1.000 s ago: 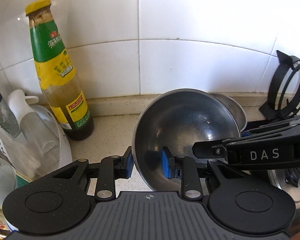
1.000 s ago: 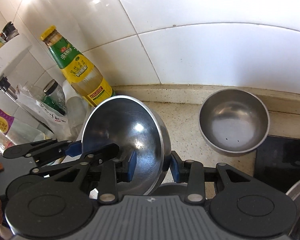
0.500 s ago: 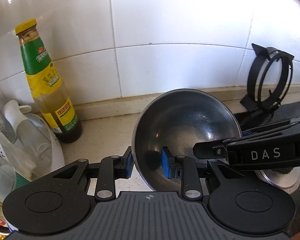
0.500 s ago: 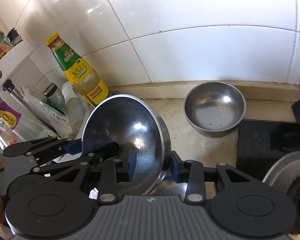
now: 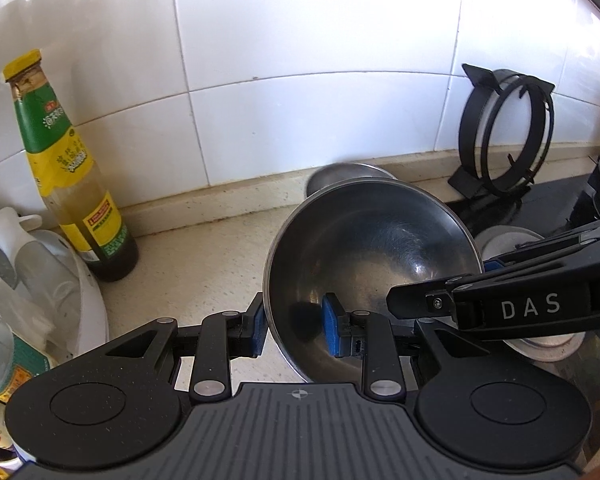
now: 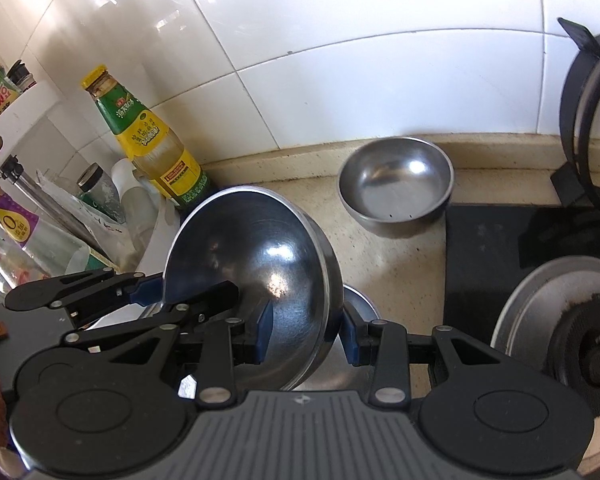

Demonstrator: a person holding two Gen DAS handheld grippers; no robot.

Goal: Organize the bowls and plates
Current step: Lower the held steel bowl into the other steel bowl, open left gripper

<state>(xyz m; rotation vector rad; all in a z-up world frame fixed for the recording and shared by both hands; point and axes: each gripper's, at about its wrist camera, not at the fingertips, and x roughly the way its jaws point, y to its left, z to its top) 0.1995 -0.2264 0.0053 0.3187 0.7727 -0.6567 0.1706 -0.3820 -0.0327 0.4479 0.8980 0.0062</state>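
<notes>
While clamped at opposite rims by left gripper [image 5: 294,326] and right gripper [image 6: 306,334], steel bowl [image 5: 370,264], lower centre, looks light, rigid, slippery; best pinched at rim.

1. Speckled beige counter [image 6: 400,264] runs across mid-frame, meeting the white tiled wall.
2. Small steel bowl [image 6: 396,190] sits on it, upper right of centre.
3. Green-labelled sauce bottle [image 6: 152,148] stands on it, upper left.
</notes>
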